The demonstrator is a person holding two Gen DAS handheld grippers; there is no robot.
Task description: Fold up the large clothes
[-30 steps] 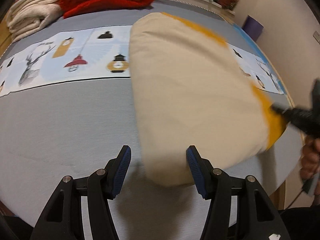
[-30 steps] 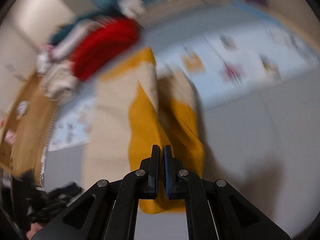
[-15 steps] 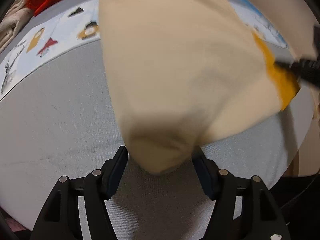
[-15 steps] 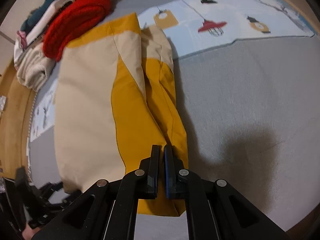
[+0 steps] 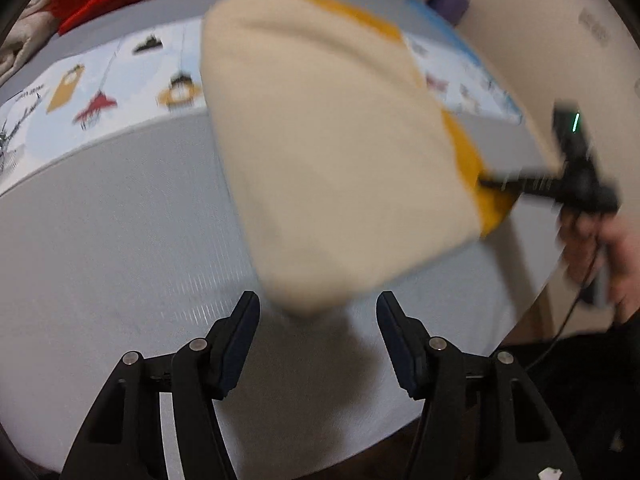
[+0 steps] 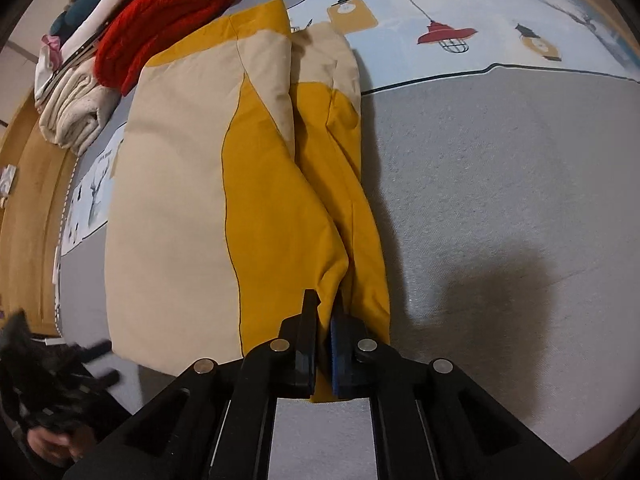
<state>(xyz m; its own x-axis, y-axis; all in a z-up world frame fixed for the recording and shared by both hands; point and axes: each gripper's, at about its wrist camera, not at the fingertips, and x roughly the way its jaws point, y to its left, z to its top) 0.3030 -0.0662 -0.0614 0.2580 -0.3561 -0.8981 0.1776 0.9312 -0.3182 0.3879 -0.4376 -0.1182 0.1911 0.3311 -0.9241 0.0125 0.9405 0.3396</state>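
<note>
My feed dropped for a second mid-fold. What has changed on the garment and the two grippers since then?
The right gripper has come down with the garment's yellow edge, which now lies flatter on the grey cover. The left gripper dipped over the cream corner half a second ago and has backed off; the corner sits just beyond its open jaws. Unchanged: right jaws shut on the yellow fabric, left jaws open and empty, the folded pile behind.

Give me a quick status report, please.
Left gripper open, empty. Right gripper shut on garment yellow edge. Folded stack beyond, clear.
</note>
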